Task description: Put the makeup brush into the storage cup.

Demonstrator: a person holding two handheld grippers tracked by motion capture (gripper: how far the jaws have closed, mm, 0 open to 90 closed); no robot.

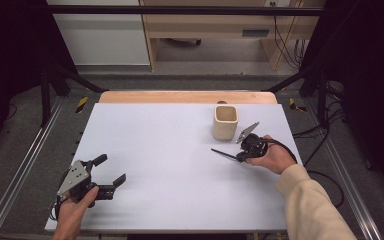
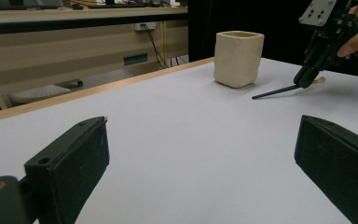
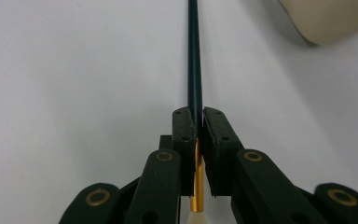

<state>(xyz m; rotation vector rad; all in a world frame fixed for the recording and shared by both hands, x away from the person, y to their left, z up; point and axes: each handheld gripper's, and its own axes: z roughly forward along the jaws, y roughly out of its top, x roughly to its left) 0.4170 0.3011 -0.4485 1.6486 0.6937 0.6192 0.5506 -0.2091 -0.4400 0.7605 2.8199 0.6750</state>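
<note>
In the high view, a white board (image 1: 180,170) lies over a wooden table (image 1: 187,96) whose pale edge shows along the far side, in the upper middle of the frame. Grey floor surrounds it, with metal rails (image 1: 20,170) running down the left and right edges and black frame bars crossing the top. Beyond stand a light wooden desk (image 1: 205,25) and a white cabinet (image 1: 100,35), with cables hanging at the upper right.

At right of centre, the right gripper (image 1: 241,156) has its jaws clenched on a dark pencil (image 1: 223,153) near its end; the shaft points toward the middle of the board with its tip low at the surface. The right gripper view shows the pencil (image 3: 194,60) pinched between the two pads, its gold ferrule and pale eraser behind them. A cream square cup (image 1: 225,121) stands upright just beyond the pencil, close to the far edge of the board.

At the lower left, the left gripper (image 1: 111,171) rests on the board with its jaws spread wide and nothing between them, well apart from cup and pencil. In the left gripper view the cup (image 2: 238,58) sits upper centre.
</note>
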